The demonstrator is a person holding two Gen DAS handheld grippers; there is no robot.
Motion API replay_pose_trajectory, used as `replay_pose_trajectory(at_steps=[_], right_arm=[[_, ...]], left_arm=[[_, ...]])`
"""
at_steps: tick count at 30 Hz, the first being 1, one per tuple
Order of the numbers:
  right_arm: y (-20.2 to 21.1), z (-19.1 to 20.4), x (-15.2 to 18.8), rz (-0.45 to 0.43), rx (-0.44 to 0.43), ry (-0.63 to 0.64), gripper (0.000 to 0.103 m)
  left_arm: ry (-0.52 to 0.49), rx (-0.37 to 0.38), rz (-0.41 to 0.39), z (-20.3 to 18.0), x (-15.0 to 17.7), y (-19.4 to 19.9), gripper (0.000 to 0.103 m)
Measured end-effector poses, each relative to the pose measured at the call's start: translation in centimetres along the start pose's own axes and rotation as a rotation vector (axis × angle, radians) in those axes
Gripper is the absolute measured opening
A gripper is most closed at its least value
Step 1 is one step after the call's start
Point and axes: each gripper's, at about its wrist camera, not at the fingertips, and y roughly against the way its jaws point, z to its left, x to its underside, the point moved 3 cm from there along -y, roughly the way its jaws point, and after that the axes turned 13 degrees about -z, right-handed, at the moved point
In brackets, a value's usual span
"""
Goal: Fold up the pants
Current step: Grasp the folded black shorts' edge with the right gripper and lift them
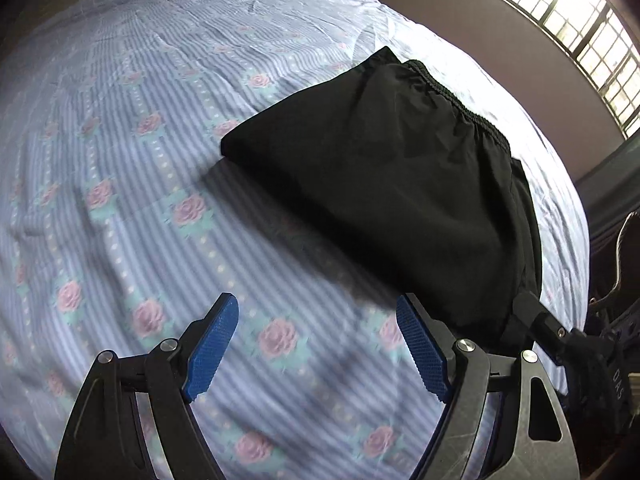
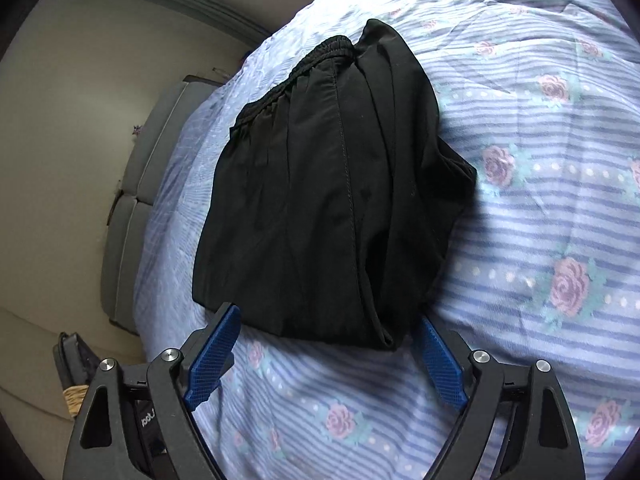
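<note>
Pants (image 2: 320,184) lie folded on bed (image 1: 140,180). Both tongs spread, empty: left (image 1: 318,344), right (image 2: 328,354). I'd just square the edges.

We see bare sheet (image 1: 120,160) wide around our left gripper (image 1: 316,344); only the pants (image 1: 400,184) block its right.

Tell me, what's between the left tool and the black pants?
Only flowery striped bedsheet. In the left wrist view, the open left tool sits just short of the folded black pants, nothing else between.
</note>
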Motion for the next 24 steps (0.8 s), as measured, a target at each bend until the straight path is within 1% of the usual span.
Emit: replay_pose_trajectory(at_steps=[4,6,7,9,11,12,13,14,15,16,17,18,19,20,22,24], right_arm=[[-1.3,0.0,-1.4,-0.016,0.012,-0.027,0.087],[-1.7,0.0,-1.8,-0.019,0.018,-0.019,0.086],[-1.9,-0.1,-1.9,-0.023,0.026,-0.010,0.084],[-2.2,-0.2,-2.0,-0.031,0.044,-0.001,0.080],[-2.3,-0.4,-2.2,-0.038,0.064,-0.001,0.075],[-2.4,-0.4,-2.3,-0.037,0.070,0.000,0.073],[-2.4,-0.4,-2.4,-0.035,0.075,0.004,0.068],[-2.3,-0.5,-2.5,-0.031,0.082,0.014,0.065],[-2.4,-0.7,-2.7,-0.025,0.092,0.023,0.055],[-2.4,-0.9,-2.8,-0.018,0.102,0.028,0.045],[-2.4,-1.1,-2.9,-0.011,0.104,0.029,0.041],[-2.4,-1.2,-3.0,0.002,0.101,0.035,0.032],[-2.4,-1.2,-3.2,0.015,0.090,0.044,0.021],[-2.4,-1.1,-3.4,0.035,0.071,0.055,0.016],[-1.9,-0.6,-4.0,0.045,0.051,0.071,0.013],[-0.6,0.1,-4.9,0.035,0.045,0.107,0.012]], left_arm=[[0.082,0.055,-0.025,0.8,-2.5,-2.5,0.081],[0.134,0.079,-0.040,1.3,-3.4,-3.4,0.081],[0.162,0.095,-0.045,1.5,-3.8,-4.0,0.082],[0.201,0.100,-0.058,1.8,-4.5,-4.8,0.082],[0.221,0.105,-0.069,1.6,-5.1,-5.6,0.081],[0.234,0.102,-0.072,1.5,-5.4,-5.9,0.080],[0.252,0.095,-0.075,1.5,-5.7,-6.1,0.077],[0.264,0.084,-0.077,1.6,-5.9,-6.2,0.062],[0.273,0.076,-0.075,1.7,-6.1,-6.4,0.047],[0.288,0.088,-0.071,1.7,-6.2,-6.4,0.041],[0.300,0.109,-0.067,1.7,-6.2,-6.5,0.029],[0.306,0.124,-0.053,1.4,-6.2,-6.4,0.019],[0.299,0.117,-0.050,1.1,-6.3,-6.2,0.017],[0.276,0.095,-0.058,0.7,-6.2,-5.7,0.015],[0.210,0.048,-0.082,-0.7,-6.5,-4.5,0.012],[0.142,0.008,-0.105,-2.1,-6.7,-2.7,0.012]])
